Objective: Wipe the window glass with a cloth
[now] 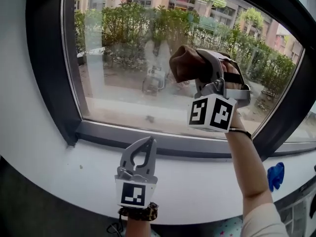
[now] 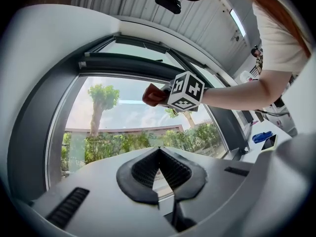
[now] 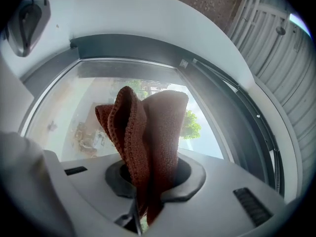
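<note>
The window glass (image 1: 123,83) fills a dark frame, with shrubs and buildings behind it. My right gripper (image 1: 196,69) is raised at the middle right of the pane, shut on a bunched brown cloth (image 1: 182,62) that is at the glass. In the right gripper view the cloth (image 3: 148,127) stands up out of the shut jaws (image 3: 147,184) in front of the glass (image 3: 69,107). My left gripper (image 1: 147,141) is low, just under the bottom frame, shut with nothing in it. Its pads meet at the tip (image 2: 159,151) in the left gripper view, where the cloth (image 2: 153,95) shows higher up.
A dark window frame (image 1: 47,58) borders the pane on all sides. Below it runs a white sill (image 1: 74,181). A small blue object (image 1: 275,176) lies at the sill's right end. A person's forearm (image 1: 249,172) rises to the right gripper.
</note>
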Demonstrator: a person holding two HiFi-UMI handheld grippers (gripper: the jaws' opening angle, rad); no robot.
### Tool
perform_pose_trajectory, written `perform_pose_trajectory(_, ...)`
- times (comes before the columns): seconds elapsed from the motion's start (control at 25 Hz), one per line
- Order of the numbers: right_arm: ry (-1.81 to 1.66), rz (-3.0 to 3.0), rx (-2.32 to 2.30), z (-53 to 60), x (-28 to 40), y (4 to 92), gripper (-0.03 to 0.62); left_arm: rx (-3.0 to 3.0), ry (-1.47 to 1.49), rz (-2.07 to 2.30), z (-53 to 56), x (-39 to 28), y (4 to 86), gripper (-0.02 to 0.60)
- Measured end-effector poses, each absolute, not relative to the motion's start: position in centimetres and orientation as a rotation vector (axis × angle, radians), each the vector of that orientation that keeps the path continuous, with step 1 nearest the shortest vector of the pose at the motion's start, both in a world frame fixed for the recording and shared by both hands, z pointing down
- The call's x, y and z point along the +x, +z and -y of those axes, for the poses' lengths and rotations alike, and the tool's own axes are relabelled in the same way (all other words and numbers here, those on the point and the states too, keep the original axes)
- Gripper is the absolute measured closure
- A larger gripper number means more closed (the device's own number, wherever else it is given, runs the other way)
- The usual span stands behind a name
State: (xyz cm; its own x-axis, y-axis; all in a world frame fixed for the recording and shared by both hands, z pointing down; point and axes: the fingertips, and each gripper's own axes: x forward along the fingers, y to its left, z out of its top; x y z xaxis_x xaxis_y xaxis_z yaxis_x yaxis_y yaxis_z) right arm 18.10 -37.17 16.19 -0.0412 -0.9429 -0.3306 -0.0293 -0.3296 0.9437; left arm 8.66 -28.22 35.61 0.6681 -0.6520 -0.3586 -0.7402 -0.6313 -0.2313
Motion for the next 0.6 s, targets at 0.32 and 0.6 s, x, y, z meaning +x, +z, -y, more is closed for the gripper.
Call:
perform_pose_trajectory(0.32, -1.345, 1.215, 1.391, 37.0, 18.5, 26.1, 0.519, -2.568, 0.377, -1.123, 27.7, 8.7, 36.1, 0.563)
perform_pose_trajectory(0.6, -1.200, 1.341, 1.369, 37.2, 18.9, 36.2, 0.517, -2.611, 0.391, -1.150, 27.7, 8.9, 36.8, 0.563)
